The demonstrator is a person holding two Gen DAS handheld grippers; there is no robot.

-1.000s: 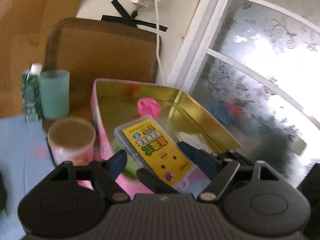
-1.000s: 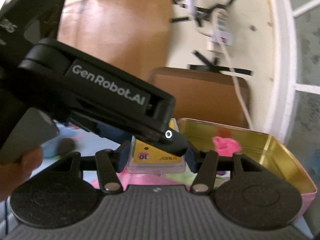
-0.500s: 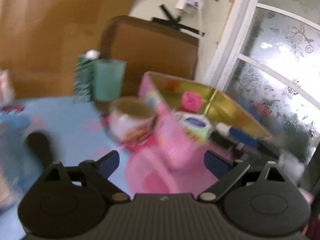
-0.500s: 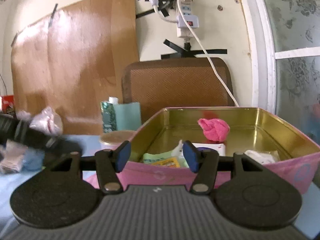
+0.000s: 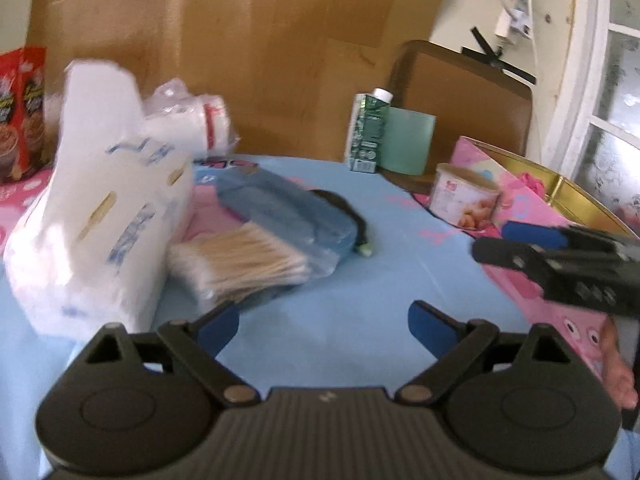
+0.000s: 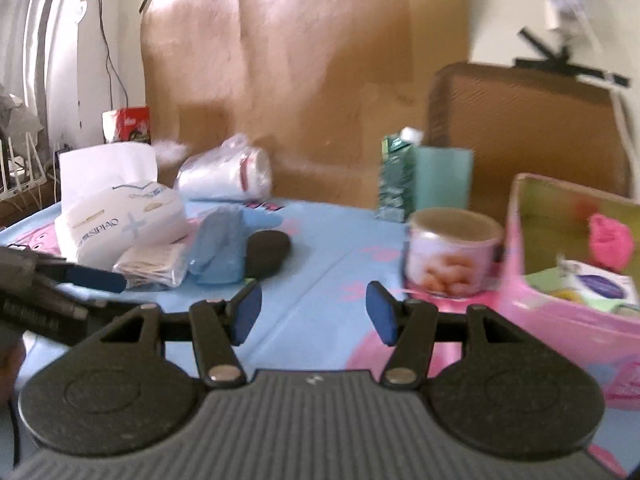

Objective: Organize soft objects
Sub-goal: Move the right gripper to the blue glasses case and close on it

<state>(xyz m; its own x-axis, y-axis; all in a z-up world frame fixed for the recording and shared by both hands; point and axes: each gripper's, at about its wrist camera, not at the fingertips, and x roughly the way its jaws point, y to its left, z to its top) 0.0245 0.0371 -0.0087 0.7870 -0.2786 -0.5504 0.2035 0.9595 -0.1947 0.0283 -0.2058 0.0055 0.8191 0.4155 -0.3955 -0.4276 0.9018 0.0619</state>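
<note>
Change since a second ago: left gripper, then over the tin around a yellow card pack, now faces the table pile; its jaws have just been opening, nothing between them. Right gripper: jaws parted, empty.

Count:
- tissue pack, one
- cotton-swab bag, one
- blue pouch, one
- can, one, beside tin
- tin holds one pink ball

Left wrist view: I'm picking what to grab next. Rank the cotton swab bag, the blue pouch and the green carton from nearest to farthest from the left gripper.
1. cotton swab bag, just ahead-left of the open left gripper.
2. blue pouch, behind the swabs.
3. green carton, upright at the table's back edge.
</note>
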